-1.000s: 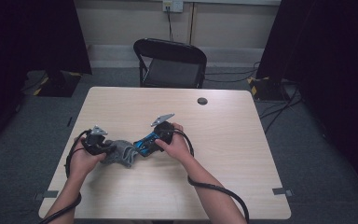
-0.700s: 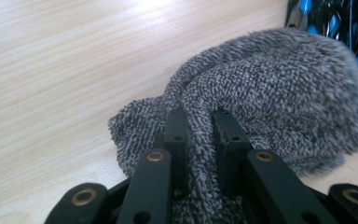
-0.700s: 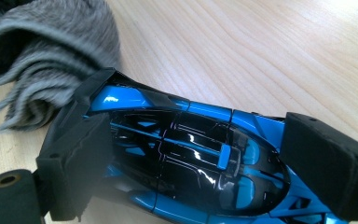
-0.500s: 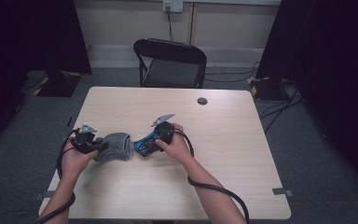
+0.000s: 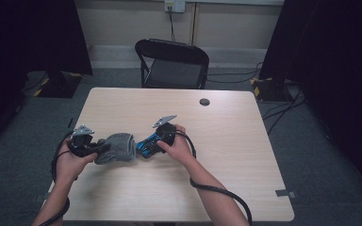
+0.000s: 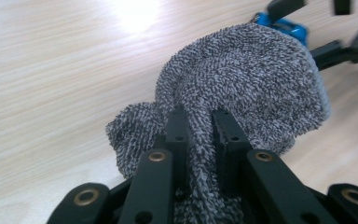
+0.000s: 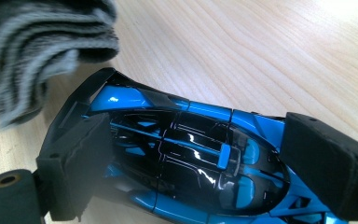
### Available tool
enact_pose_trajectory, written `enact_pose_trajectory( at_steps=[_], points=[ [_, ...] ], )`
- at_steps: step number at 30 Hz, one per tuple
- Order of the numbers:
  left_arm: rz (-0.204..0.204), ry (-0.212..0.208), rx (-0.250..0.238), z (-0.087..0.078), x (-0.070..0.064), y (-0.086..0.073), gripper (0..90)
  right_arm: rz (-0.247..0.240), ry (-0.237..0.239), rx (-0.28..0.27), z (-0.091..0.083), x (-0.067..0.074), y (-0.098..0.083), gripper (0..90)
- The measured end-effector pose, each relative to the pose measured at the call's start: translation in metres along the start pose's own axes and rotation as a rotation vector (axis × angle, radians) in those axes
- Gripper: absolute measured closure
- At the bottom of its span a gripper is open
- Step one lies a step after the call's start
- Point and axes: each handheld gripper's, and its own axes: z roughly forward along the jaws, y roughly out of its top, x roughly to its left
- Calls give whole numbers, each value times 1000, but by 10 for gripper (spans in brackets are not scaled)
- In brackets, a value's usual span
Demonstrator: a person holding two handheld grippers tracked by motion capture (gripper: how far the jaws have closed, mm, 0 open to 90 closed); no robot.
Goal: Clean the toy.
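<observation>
A grey terry cloth (image 5: 119, 147) hangs bunched just above the wooden table (image 5: 235, 150), left of centre. My left gripper (image 5: 99, 147) is shut on its left end; in the left gripper view the jaws (image 6: 200, 119) pinch a fold of the cloth (image 6: 247, 74). The cloth's far side touches the end of a blue and black toy car (image 5: 142, 149). My right gripper (image 5: 154, 140) is shut on that car. In the right gripper view its foam pads (image 7: 74, 163) press both sides of the car (image 7: 191, 154), and the cloth (image 7: 32, 46) sits at the car's far end.
A small dark round disc (image 5: 204, 101) lies near the table's far edge. A black folding chair (image 5: 172, 63) stands behind the table. Cables trail from both grippers over the near part of the table. Bare wood lies to the right and far side.
My left gripper has moved left and slightly up with the cloth, drawing it off the tabletop and level with the car. The right gripper and car have stayed put.
</observation>
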Motion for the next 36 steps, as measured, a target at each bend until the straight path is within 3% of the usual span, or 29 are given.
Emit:
enact_pose_trajectory(
  at_steps=[9,19,29,36],
  points=[
    [40,-82,-33,-11,-22,3,787,-2,2,3,0,-1,0,89],
    [92,-201,5,6,-53,-7,786,3,2,2,0,0,0,89],
    [158,-256,40,16,-78,-12,786,-1,2,3,0,-1,1,89],
    [181,-293,58,22,-90,-13,786,-1,3,4,0,-1,1,89]
  ],
)
